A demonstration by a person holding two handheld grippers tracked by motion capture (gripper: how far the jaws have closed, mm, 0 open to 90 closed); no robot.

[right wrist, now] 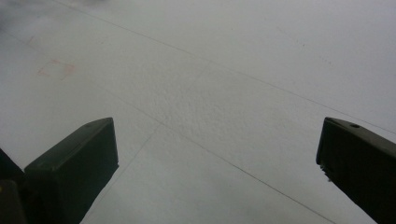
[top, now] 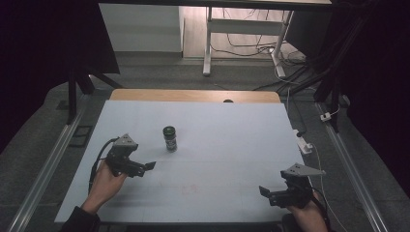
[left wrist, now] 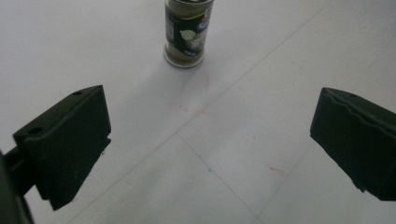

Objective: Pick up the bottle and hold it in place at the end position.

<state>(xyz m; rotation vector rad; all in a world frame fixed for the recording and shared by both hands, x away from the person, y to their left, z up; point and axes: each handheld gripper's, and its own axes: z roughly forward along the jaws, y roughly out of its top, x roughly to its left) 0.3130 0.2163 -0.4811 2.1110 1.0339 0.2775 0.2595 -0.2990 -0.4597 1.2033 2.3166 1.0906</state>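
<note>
The left tool [top: 145,166], jaws wide apart, sits near the upright spice jar [top: 169,138], not touching it.

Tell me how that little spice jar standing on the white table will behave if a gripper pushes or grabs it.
The spice jar is taller than it is wide and stands upright, so a push near its top would probably tip it. It is round, so once down it would likely roll. Its clear wall looks smooth and stiff, perhaps slippery; the open left gripper should probably close low around it.
</note>
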